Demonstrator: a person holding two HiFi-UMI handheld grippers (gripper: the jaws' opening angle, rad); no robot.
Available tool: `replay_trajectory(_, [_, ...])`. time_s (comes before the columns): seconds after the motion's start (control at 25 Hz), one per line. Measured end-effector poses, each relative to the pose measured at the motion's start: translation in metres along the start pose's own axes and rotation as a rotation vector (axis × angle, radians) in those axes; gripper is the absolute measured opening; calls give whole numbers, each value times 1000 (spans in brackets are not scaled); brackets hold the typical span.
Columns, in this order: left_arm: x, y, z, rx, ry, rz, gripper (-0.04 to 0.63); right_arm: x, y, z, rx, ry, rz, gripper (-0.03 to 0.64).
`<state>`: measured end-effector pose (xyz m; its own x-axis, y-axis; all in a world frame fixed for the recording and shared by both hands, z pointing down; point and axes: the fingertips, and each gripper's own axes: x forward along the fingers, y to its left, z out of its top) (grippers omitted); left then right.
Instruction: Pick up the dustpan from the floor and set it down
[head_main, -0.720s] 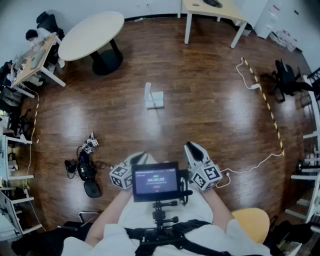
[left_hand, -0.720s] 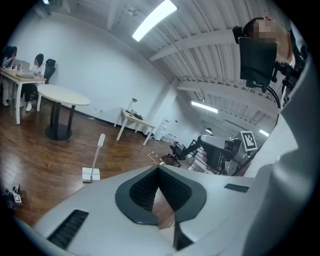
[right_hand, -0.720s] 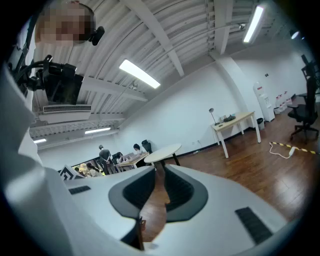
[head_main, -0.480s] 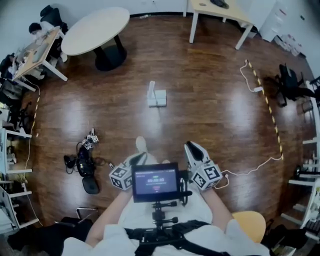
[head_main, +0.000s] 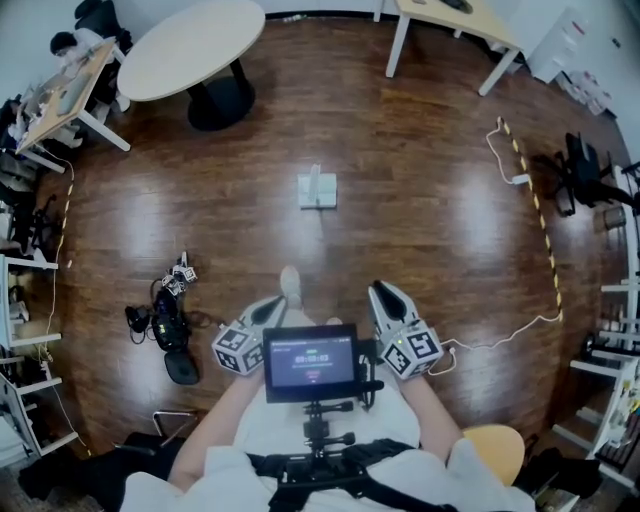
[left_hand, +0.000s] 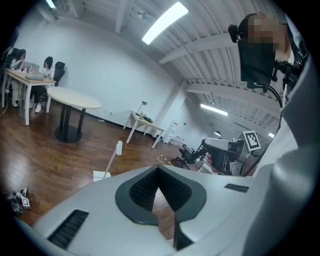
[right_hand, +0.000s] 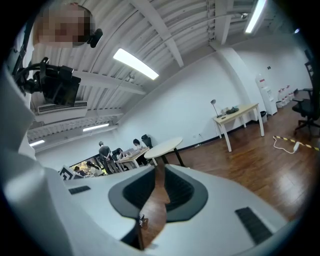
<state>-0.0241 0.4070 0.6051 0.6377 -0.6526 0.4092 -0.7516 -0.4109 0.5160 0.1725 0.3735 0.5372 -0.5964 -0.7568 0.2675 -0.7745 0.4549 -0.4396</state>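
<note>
Standing on the wooden floor (head_main: 430, 230) well ahead of you, the dustpan (head_main: 318, 192) looks like light, stiff plastic; take it by its upright handle (head_main: 315, 177). Your left gripper (head_main: 274, 303) and right gripper (head_main: 380, 294) have their jaws together, empty.

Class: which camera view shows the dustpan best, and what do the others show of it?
The head view: the dustpan lies whole on open floor, seen from above. The left gripper view shows its handle and part of the pan, partly hidden. The right gripper view does not show it.
</note>
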Motion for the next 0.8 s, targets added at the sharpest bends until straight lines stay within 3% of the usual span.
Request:
replay_trajectory(0.52, [44,97,97,-3,18,-82,-6,130,-4,39,18,15,-41,72])
replay_trajectory(0.8, [69,129,130,-25,30,-120,-6,160,-20,60,22,-29,-95,72])
